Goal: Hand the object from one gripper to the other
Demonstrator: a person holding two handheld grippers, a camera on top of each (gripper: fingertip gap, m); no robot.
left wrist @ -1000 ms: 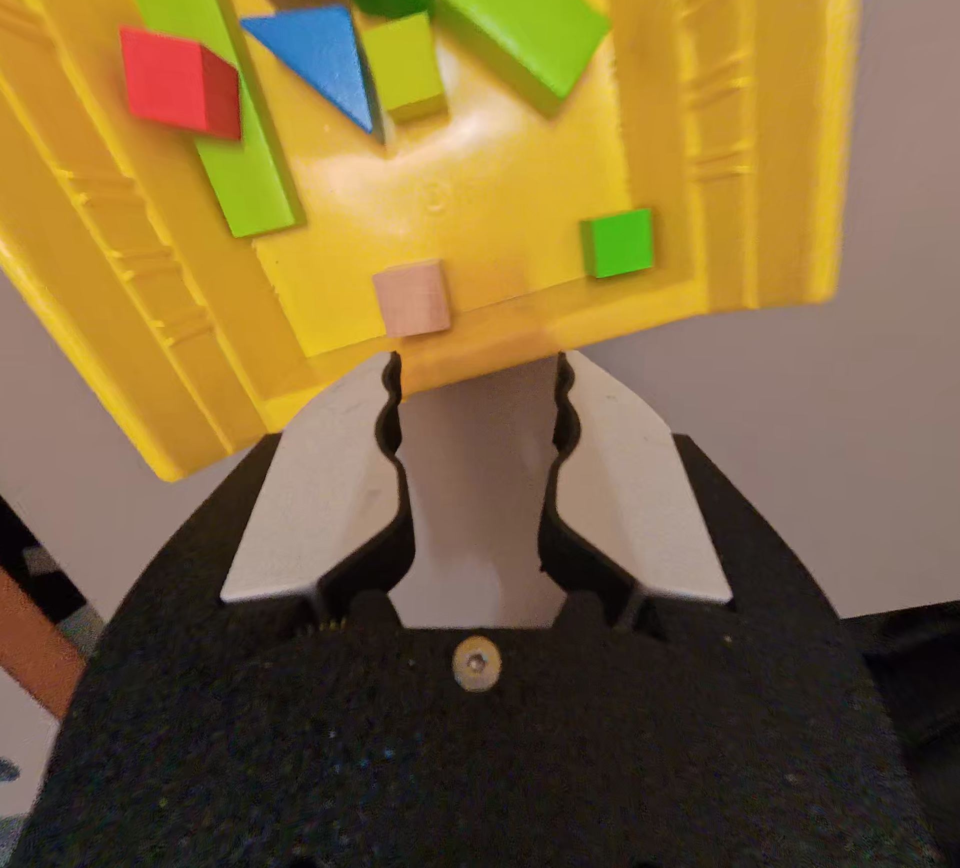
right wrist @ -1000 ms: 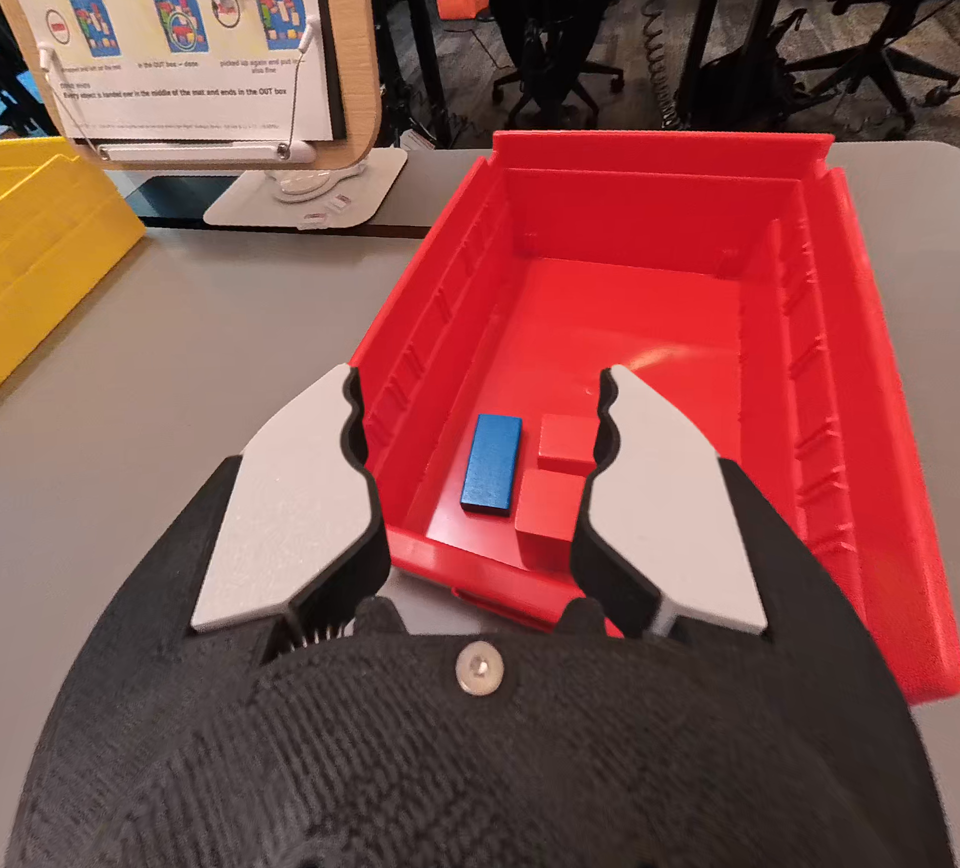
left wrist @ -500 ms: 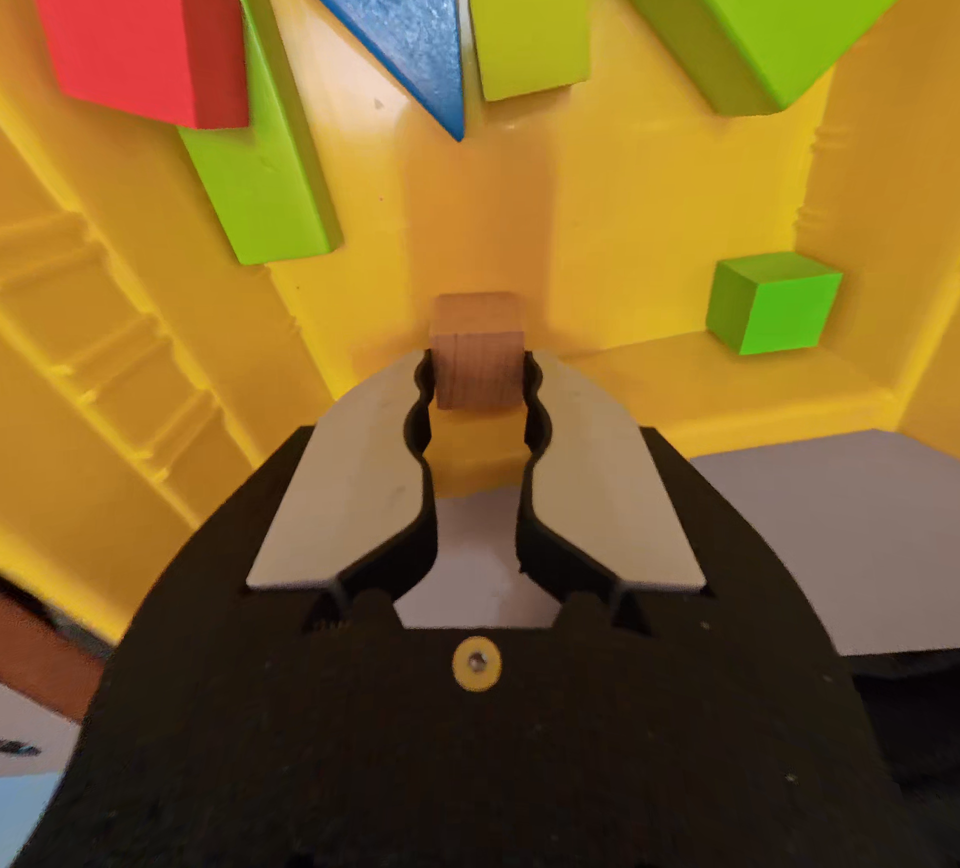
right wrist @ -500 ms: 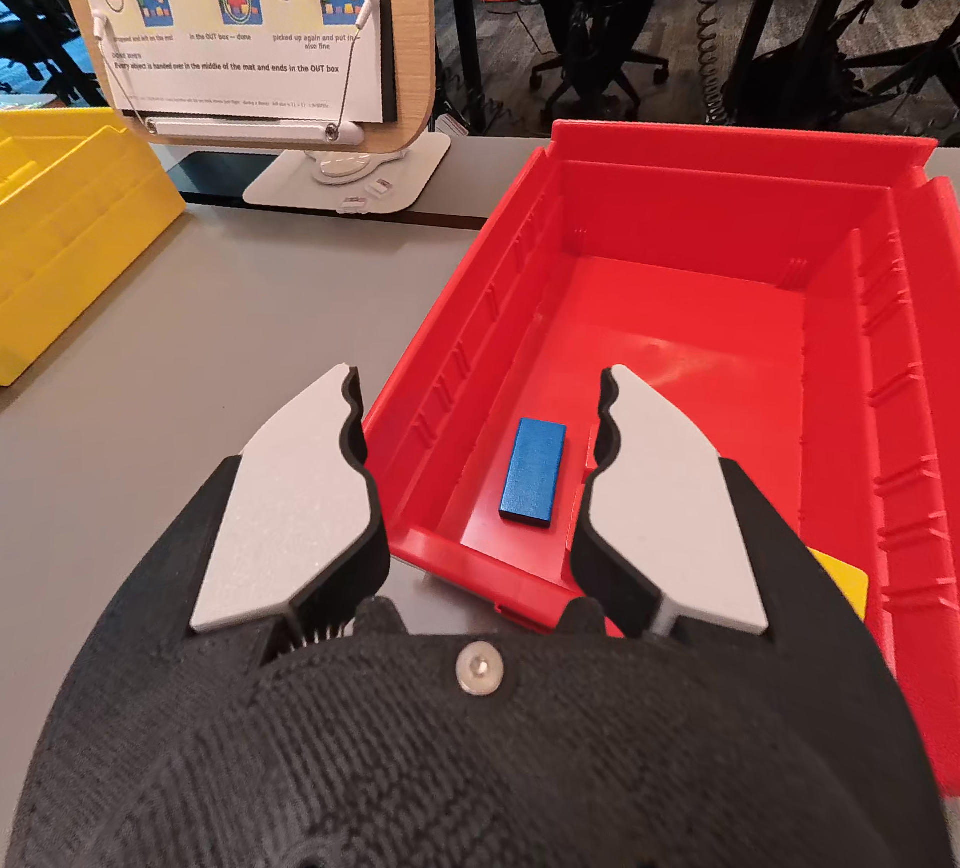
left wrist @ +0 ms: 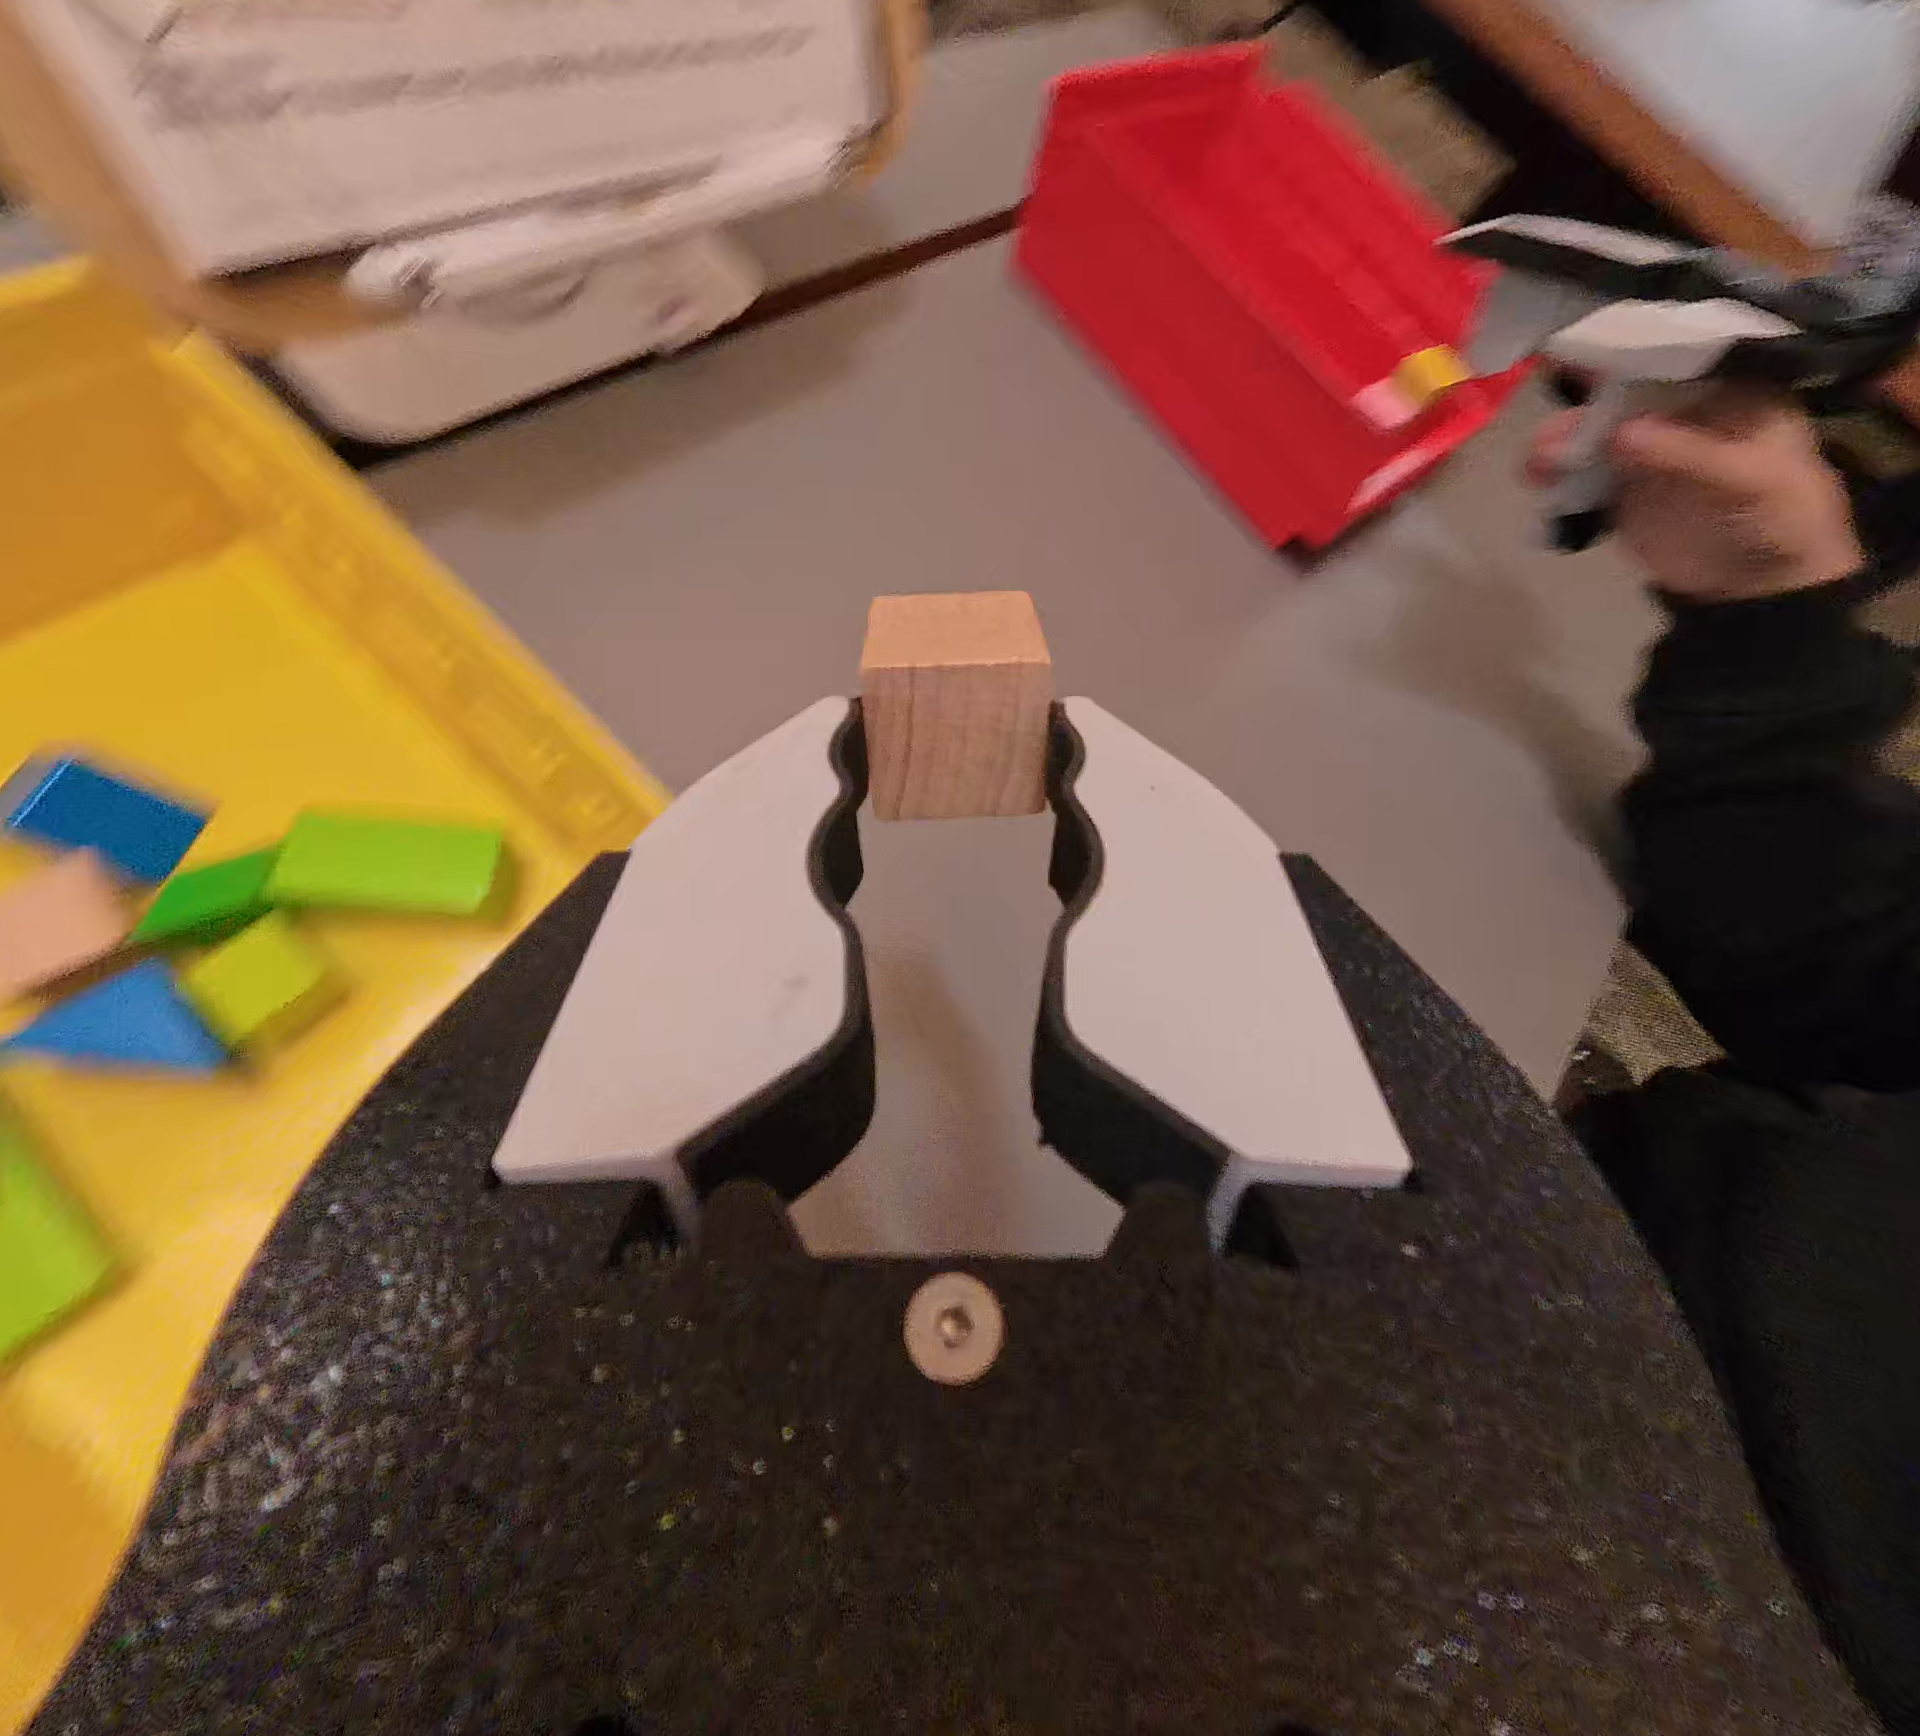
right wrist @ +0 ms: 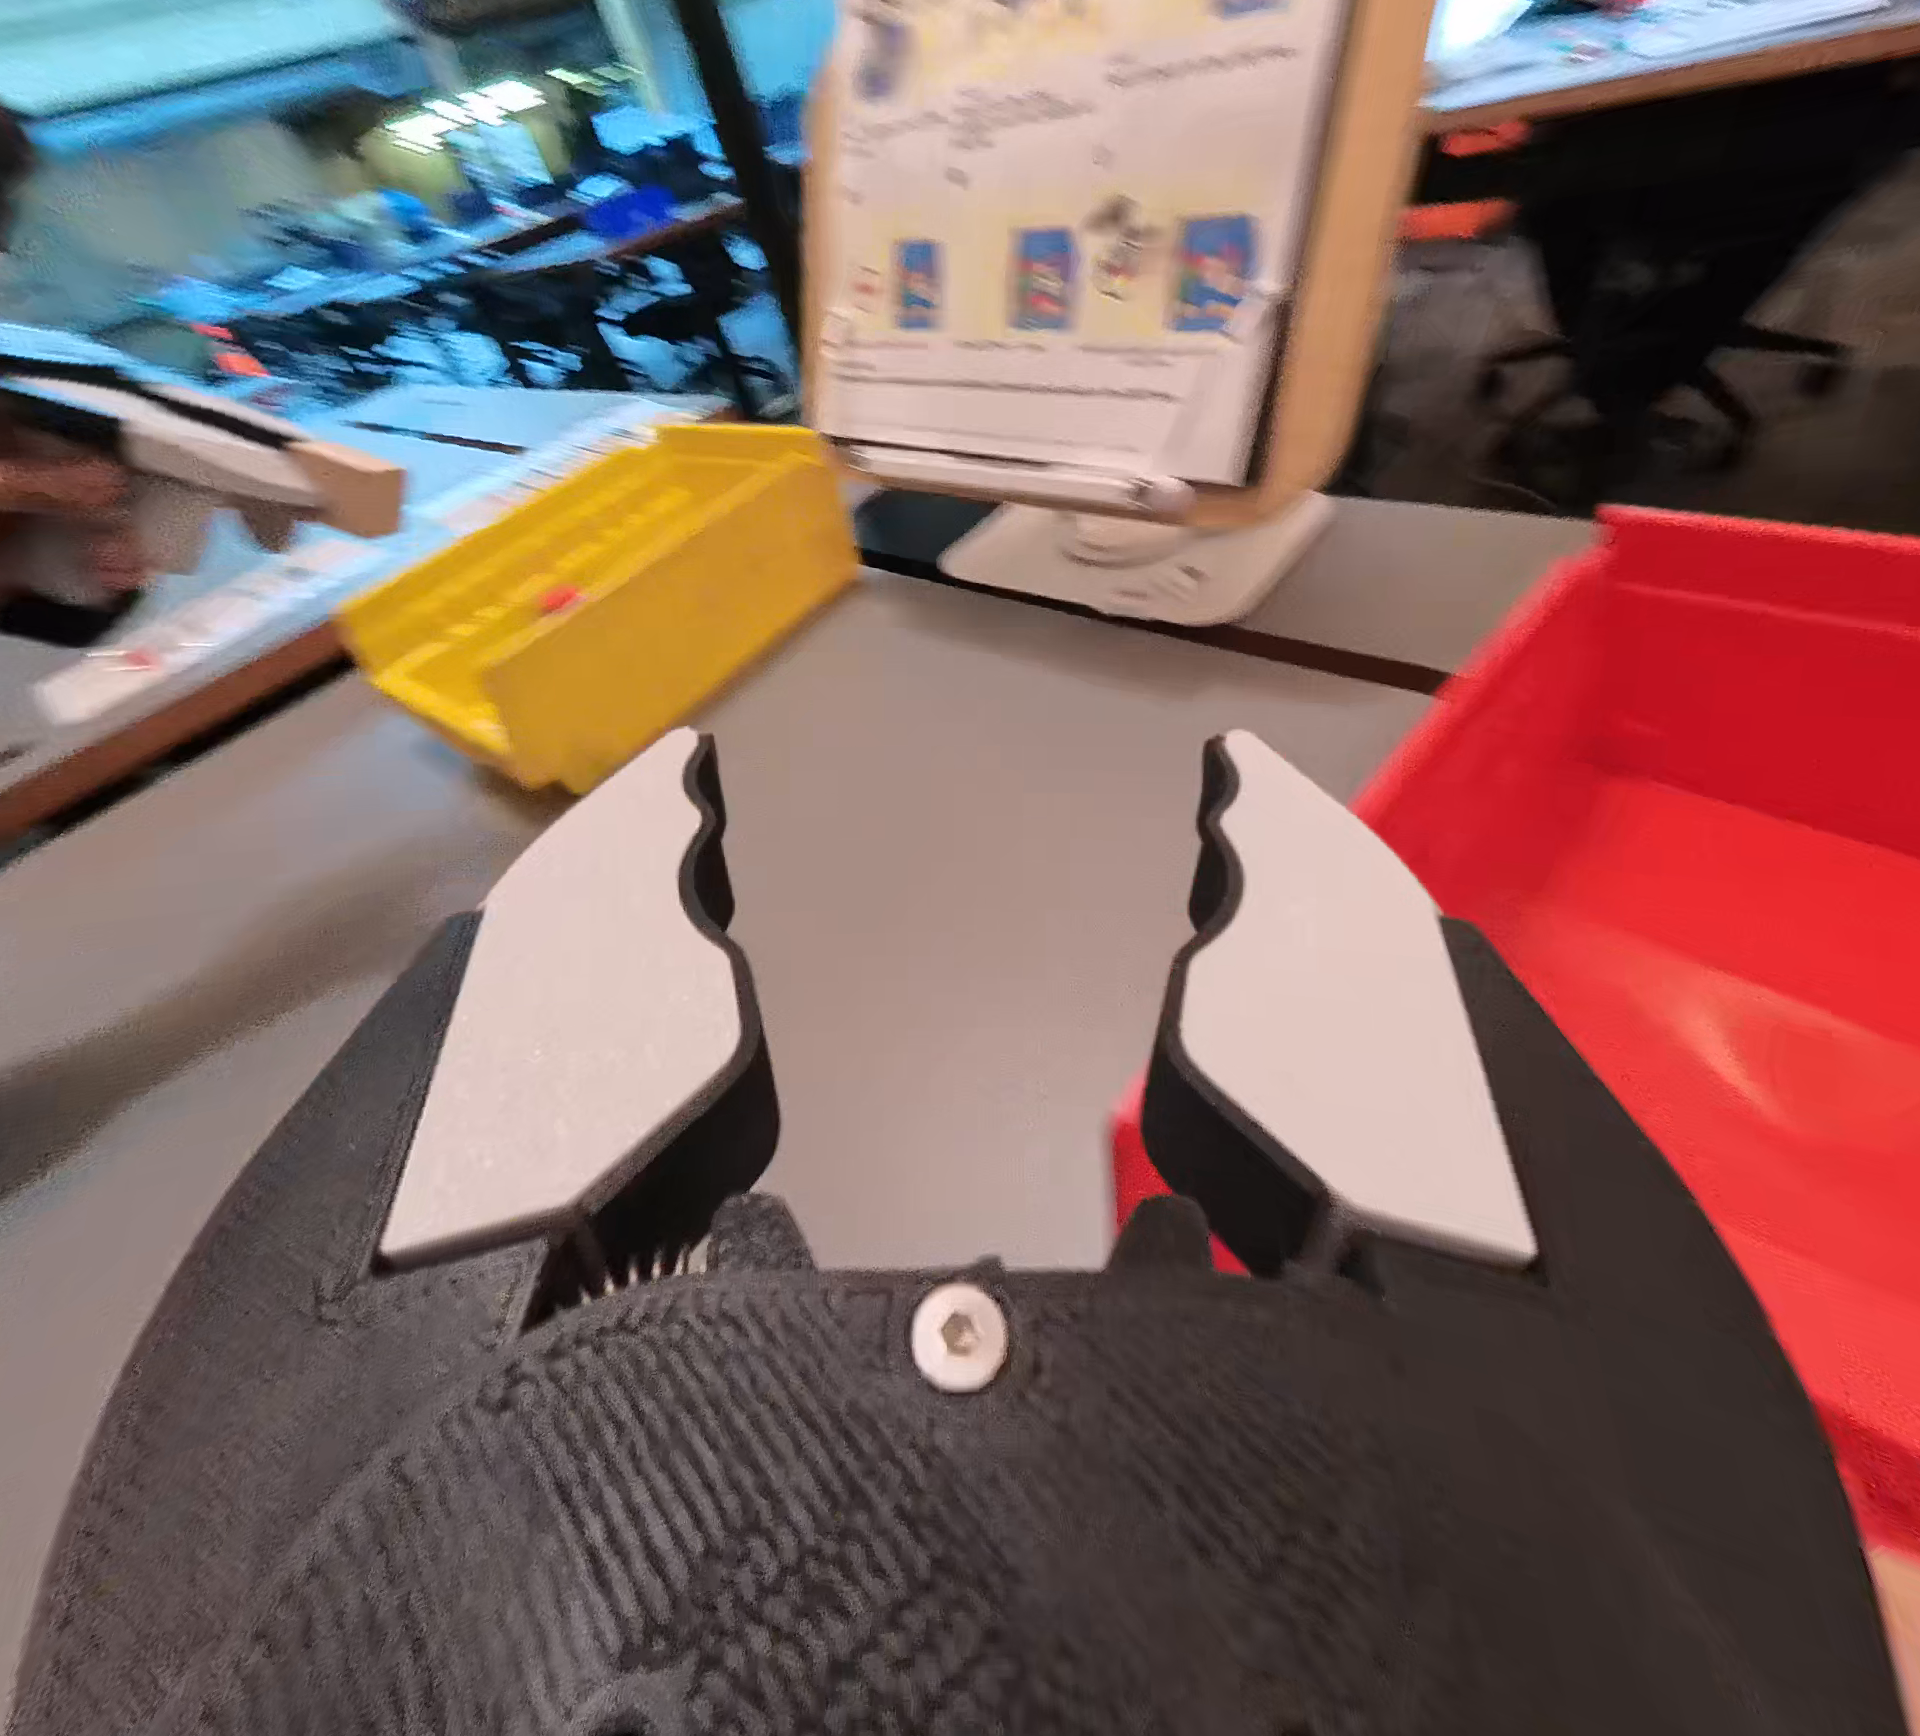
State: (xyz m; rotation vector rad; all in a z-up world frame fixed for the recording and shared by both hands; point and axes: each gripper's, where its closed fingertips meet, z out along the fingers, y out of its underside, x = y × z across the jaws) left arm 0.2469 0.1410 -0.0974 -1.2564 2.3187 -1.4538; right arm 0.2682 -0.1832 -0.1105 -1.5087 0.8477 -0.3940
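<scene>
Yellow bin (left wrist: 343, 564), red bin (right wrist: 1683, 803), grey table (left wrist: 831, 439), instruction board (right wrist: 1091, 159).

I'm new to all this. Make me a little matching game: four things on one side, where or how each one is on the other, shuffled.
Things:
1. wooden cube
2. right gripper
3. green blocks
4. red bin

States:
a. lying in the yellow bin
b. fingers apart, nothing between them
c. pinched between the left gripper fingers
d. on the grey table, right of the open gripper

Pairs: 1-c, 2-b, 3-a, 4-d
</scene>
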